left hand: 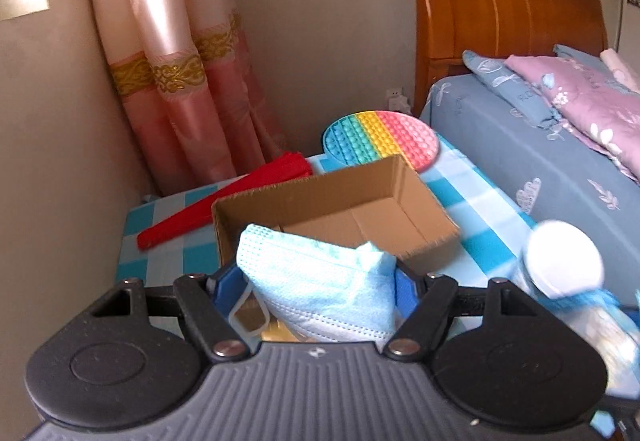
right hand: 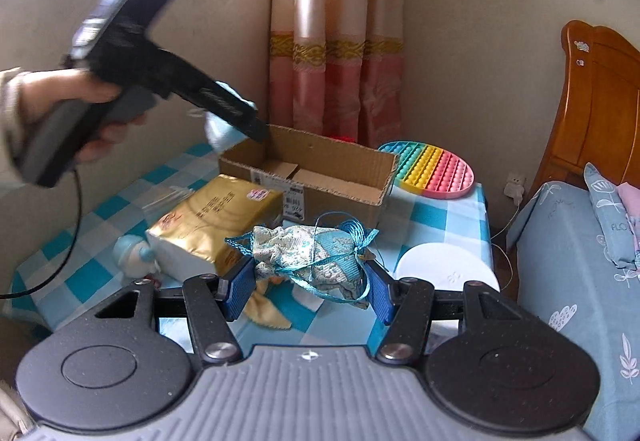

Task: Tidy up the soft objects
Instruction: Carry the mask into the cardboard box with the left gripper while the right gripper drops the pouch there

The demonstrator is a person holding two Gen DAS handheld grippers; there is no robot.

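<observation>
Left wrist view: the left tool [left hand: 316, 281] holds a light-blue face mask [left hand: 316, 277] pinched between its blue pads, jaws about half apart around the bunched fabric, one ear loop dangling below on the left. Straight ahead of the tool and just past the mask sits an open cardboard box [left hand: 336, 209] on the blue-checked table [left hand: 160, 237], its long axis running across the view. That is the relation the drop appears to depend on: the mask hangs near the box's close wall, not clearly over the opening. Beyond the box lie a folded red fan [left hand: 224, 197] to the left and a rainbow pop-it mat [left hand: 380, 139] behind. A blurred white round object at lower right cannot be identified.

Right wrist view: the right tool [right hand: 310, 277] grips a brocade drawstring pouch [right hand: 308, 261] with turquoise cord, jaws roughly half apart on it. The box lies ahead and slightly left, with a gold tissue pack [right hand: 208, 229] lying just to the tool's side of it. The left tool, in a person's hand [right hand: 76, 113], hovers at the box's far-left corner and looks nearer to it. A small blue-and-white toy and a yellow cloth are partly hidden below.
</observation>
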